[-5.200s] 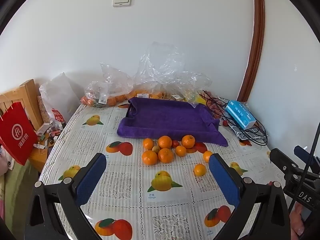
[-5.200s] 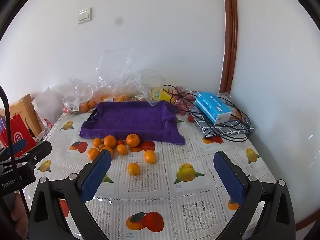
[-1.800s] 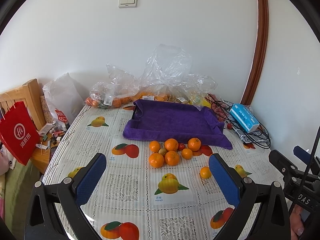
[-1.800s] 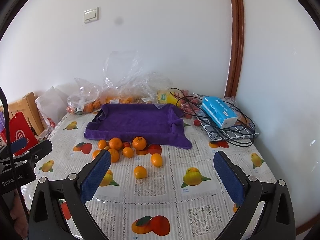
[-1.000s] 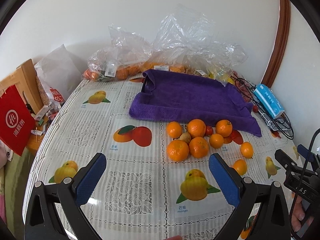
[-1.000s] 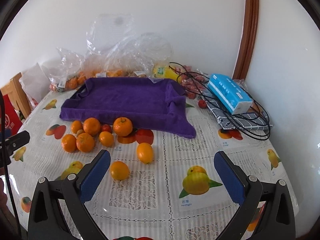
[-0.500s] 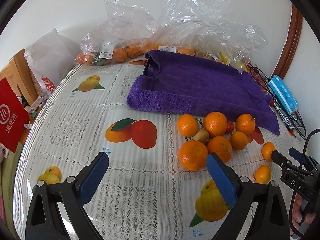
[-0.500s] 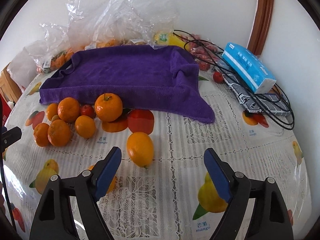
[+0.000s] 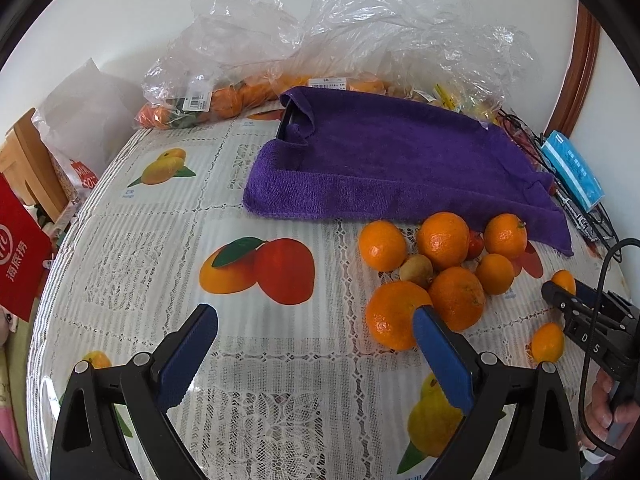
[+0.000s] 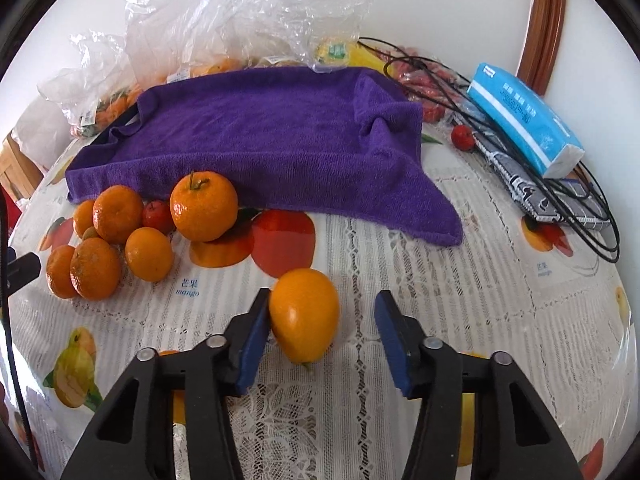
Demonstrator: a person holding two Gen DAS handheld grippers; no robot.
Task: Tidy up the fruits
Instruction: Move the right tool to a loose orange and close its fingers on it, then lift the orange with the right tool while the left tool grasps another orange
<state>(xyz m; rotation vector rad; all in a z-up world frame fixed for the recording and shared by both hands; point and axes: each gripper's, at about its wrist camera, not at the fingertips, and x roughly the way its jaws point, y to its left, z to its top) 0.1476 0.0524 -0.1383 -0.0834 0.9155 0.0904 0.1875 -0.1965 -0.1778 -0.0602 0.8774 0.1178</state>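
1. Both hands have come down and forward since the earlier view, so the fruit pile that sat far off now fills the frame, and the right gripper [image 10: 320,338] has narrowed from full spread to a slot around one fruit.
2. Between the right jaws lies an oval orange fruit [image 10: 304,314], on the tablecloth [image 10: 460,304]. The left pad [image 10: 252,344] is against its flank or nearly so; the right pad stands clear with a gap, and the jaws are closing, so I judge it not yet gripped.
3. Its long axis runs roughly along the jaws' pointing line, leaning a little left at the far end; a small nub at the near, lower end faces the camera.
4. Handling, as I judge it: light, smooth glossy skin, firm but bruisable, and it sits off-centre toward the left pad, so it may roll as the pads meet. Taking it across the widest middle, short axis between pads, with modest squeeze looks right.
5. The left gripper [image 9: 316,346] stands wide with nothing between its pads; a large orange [image 9: 394,314] sits just beyond its right pad, part of the cluster near the purple towel [image 9: 384,168], where the fruit presumably goes.
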